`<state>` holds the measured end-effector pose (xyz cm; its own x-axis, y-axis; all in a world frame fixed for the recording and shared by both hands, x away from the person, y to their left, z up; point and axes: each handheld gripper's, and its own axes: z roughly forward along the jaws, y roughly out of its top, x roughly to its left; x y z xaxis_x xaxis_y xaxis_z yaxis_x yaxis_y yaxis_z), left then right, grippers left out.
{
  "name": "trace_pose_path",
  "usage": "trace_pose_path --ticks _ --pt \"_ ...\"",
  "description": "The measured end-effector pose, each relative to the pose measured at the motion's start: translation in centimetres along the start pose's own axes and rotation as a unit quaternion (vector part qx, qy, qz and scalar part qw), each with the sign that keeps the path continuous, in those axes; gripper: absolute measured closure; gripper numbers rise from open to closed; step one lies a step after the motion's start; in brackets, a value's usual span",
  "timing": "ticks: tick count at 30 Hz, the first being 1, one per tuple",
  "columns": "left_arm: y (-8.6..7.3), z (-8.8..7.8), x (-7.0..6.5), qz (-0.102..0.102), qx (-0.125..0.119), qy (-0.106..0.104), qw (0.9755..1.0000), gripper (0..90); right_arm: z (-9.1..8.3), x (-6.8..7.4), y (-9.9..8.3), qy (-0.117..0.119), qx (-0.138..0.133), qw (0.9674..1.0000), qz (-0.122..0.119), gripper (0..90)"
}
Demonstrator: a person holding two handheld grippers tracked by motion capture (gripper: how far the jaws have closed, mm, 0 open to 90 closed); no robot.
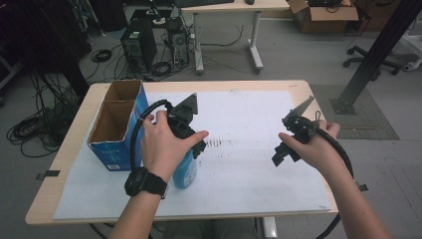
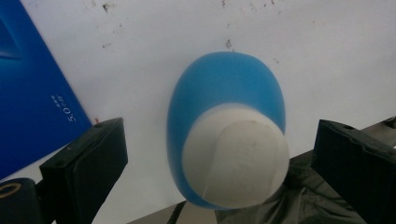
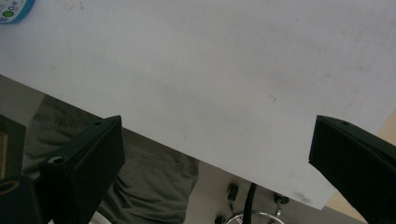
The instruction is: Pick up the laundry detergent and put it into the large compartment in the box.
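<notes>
Left gripper (image 2: 219, 163): released, straddling upright blue bottle (image 2: 229, 140), apparently to grasp it. Right gripper (image 3: 217, 158): released, idle above desk (image 1: 259, 85).

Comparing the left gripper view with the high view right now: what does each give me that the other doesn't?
Left gripper view alone: the blue plastic bottle's white cap end-on, standing free between open black jaws, untouched. High view alone: both hands, the right gripper held above the white paper sheet, the blue cardboard box's two open compartments, and the wooden table. Both: bottle, box, paper.
</notes>
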<state>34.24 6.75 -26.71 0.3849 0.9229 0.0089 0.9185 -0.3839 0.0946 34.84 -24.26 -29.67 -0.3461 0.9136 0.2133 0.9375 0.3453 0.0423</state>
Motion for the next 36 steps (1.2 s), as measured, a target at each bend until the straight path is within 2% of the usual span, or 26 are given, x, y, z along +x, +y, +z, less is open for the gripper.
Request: trace_pose_path --ticks 20,36 --pt "-0.2 2.6 -0.7 -0.005 0.01 0.004 0.9999 4.4 0.4 -0.3 -0.2 0.001 0.001 1.0 -0.002 3.9" --pt "-0.3 3.1 -0.7 -0.008 0.013 0.009 0.9998 4.8 0.7 -0.4 -0.2 0.002 0.002 1.0 0.0 3.9"
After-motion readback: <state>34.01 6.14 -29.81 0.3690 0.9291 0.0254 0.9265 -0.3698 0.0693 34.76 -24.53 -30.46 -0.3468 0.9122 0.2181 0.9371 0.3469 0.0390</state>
